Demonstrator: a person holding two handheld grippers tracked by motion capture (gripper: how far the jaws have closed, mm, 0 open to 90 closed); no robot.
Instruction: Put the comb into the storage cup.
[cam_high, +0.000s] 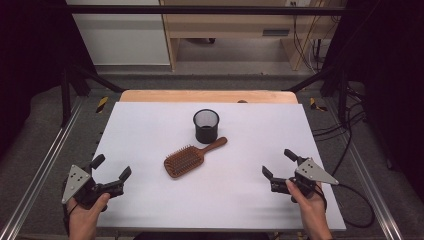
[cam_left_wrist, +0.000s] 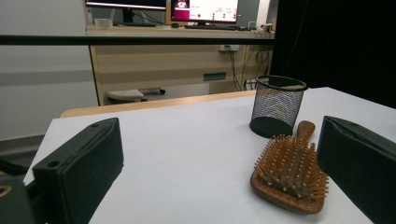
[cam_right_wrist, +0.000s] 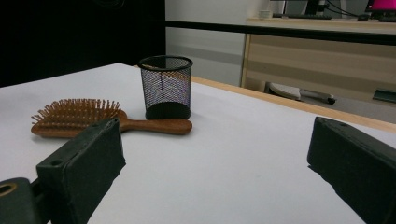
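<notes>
A wooden paddle hairbrush (cam_high: 190, 158) (cam_left_wrist: 292, 173) (cam_right_wrist: 88, 119) lies bristles up in the middle of the white table (cam_high: 150, 130), its handle pointing toward a black mesh cup (cam_high: 206, 125) (cam_left_wrist: 277, 105) (cam_right_wrist: 166, 87) that stands upright just behind it. My left gripper (cam_high: 111, 168) (cam_left_wrist: 210, 172) rests open near the front left corner, well apart from the brush. My right gripper (cam_high: 279, 164) (cam_right_wrist: 215, 172) is open at the front right, also clear of both objects. Nothing is between either pair of jaws.
A wooden strip (cam_high: 207, 96) borders the table's far edge. Metal frame rails (cam_high: 45, 160) run along both sides. Cables (cam_high: 350, 130) trail on the floor at the right. A desk with monitors (cam_left_wrist: 187, 11) stands beyond the table.
</notes>
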